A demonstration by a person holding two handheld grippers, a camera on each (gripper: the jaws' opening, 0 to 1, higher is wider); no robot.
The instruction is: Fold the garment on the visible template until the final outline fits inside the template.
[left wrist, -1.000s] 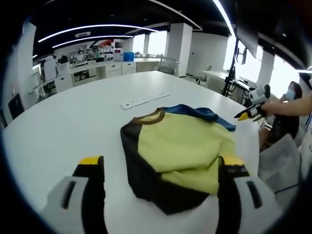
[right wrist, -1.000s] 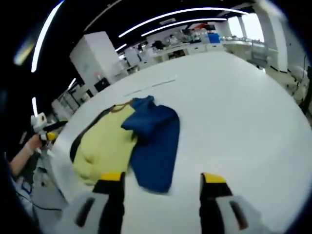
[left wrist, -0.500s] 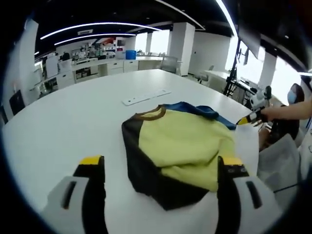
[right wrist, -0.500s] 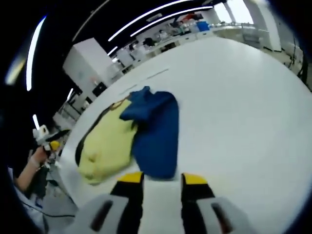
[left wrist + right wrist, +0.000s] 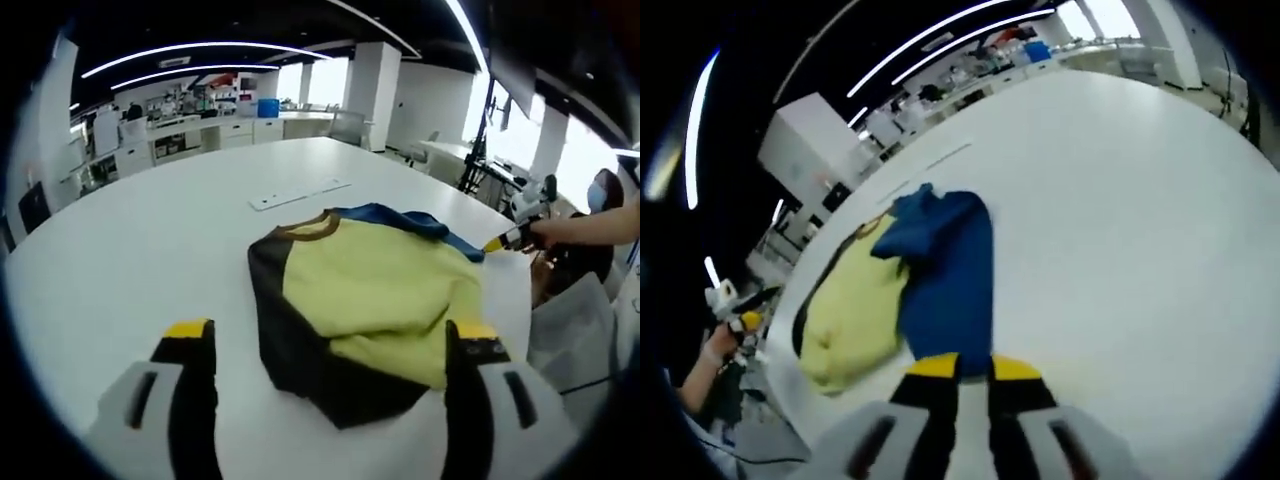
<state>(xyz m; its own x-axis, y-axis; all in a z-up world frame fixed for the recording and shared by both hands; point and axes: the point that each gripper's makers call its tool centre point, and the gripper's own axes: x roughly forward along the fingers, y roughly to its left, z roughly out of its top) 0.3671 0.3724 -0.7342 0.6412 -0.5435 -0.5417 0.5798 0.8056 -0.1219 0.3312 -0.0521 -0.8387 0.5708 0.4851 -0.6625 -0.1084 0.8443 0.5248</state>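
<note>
The garment (image 5: 905,290) is spread on the white desk (image 5: 1120,200), its blue part running lengthwise straight away from the right tongs (image 5: 973,368), seemingly clenched on its near hem, while the left tongs (image 5: 330,335) are held released before the dark edge.

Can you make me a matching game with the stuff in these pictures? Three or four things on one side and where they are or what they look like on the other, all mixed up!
Things:
1. left gripper
2. right gripper
3. blue part of the garment
4. white strip

States or places:
A. lies on the table beyond the garment's collar
B. jaws wide apart, holding nothing
C. jaws nearly together at the garment's near edge
D. lies beside the yellow part

Pairs: 1-B, 2-C, 3-D, 4-A
</note>
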